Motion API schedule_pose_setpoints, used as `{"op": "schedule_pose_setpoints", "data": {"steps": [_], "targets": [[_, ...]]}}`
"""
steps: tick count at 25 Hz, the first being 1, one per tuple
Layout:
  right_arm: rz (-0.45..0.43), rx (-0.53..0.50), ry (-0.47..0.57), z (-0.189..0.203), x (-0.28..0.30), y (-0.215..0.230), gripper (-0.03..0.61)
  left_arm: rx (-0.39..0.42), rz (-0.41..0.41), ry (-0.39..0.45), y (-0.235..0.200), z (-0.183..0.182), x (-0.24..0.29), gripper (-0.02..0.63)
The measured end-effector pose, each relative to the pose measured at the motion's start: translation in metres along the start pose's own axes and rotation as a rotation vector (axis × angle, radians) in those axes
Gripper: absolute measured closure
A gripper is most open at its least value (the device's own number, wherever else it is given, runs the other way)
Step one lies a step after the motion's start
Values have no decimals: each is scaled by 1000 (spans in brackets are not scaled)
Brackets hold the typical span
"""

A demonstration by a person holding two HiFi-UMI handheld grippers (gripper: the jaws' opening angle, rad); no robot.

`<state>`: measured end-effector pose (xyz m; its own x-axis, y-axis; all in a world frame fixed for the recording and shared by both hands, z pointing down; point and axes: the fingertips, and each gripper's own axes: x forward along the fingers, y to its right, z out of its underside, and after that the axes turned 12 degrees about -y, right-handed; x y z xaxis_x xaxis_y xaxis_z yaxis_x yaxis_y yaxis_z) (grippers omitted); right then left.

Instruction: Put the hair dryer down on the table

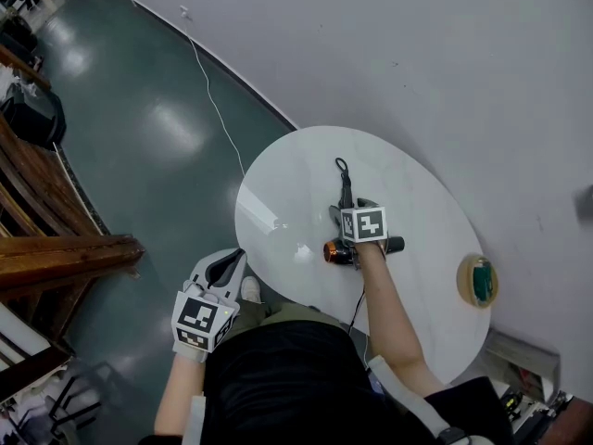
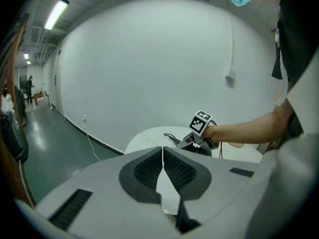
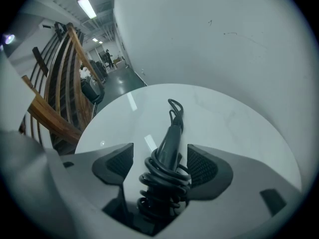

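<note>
Dish [image 1: 462,291] w/ green obj [image 1: 483,282]; dryer [image 1: 334,251] apart

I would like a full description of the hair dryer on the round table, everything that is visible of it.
The hair dryer is dark, plastic by its look, with a copper-coloured end. Its black cord is wound in coils around the tapering handle and ends in a small loop. It appears to lie on the white table, handle pointing toward the wall. The right hand-held gripper is over it, jaws apart on either side of the coils.
</note>
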<state>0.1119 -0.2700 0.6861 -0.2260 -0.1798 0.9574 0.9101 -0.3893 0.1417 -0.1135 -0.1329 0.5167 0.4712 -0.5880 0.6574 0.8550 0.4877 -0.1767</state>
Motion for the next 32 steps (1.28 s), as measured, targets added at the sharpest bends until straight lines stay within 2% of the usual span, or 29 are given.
{"op": "schedule_pose_setpoints", "data": {"steps": [8,13,15,18,26,32], "targets": [[-4,1,159,-13,-40,-8,253,26,33,21,5,-5,-2,598],[-42,15,260,-11,-76,-25,259,50,56,45,8,-10,-7,598],[-35,2,311,-9,-94,-31,289,59,65,54,10,-13,-8,598],[-14,4,398,-5,-126,-36,370,78,88,69,16,-20,-10,598],[-34,89,582,26,-204,-49,493,130,172,114,40,-40,-9,598],[-11,123,675,56,-249,-62,525,179,233,142,57,-53,-9,598]]}}
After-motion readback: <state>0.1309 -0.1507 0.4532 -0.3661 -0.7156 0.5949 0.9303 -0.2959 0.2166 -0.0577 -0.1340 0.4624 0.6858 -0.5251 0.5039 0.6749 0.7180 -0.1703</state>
